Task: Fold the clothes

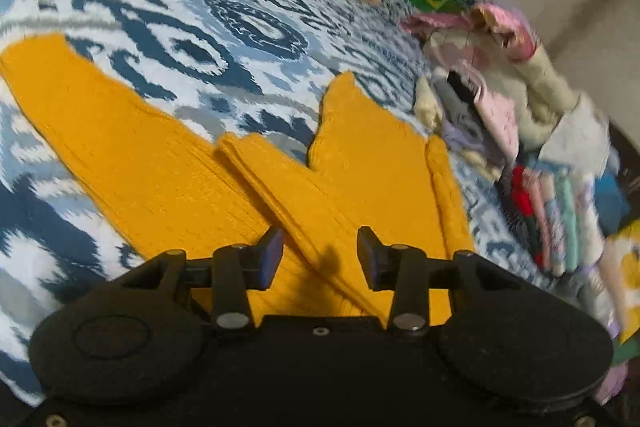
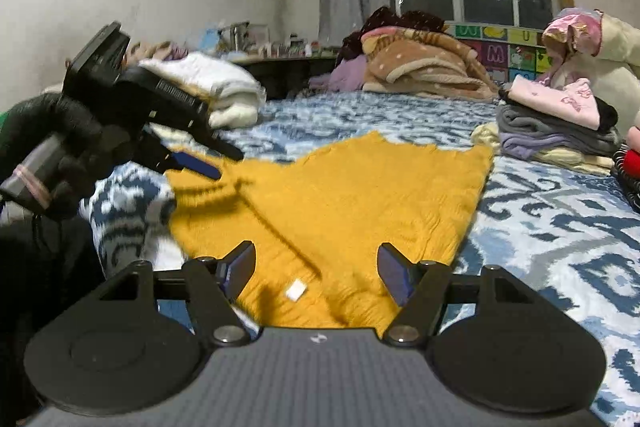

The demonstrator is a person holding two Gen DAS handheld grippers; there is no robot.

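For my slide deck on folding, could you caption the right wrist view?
Open right gripper poised over a yellow knit sweater spread on a blue patterned bedspread, left gripper alongside.

The left gripper [image 1: 320, 251] has its two fingers spread apart, with nothing between the blue pads [image 1: 269, 259]. It points forward and slightly downward, tilted to one side. In the right wrist view the same gripper [image 2: 208, 157] comes in from the left side, held by a black-gloved hand [image 2: 68, 163] wrapped around its handle, its fingers aimed to the right and angled down. The right gripper [image 2: 316, 269] also has its fingers set wide apart, blue pads [image 2: 394, 277] facing inward, gripping nothing. It points forward, held low and roughly level.
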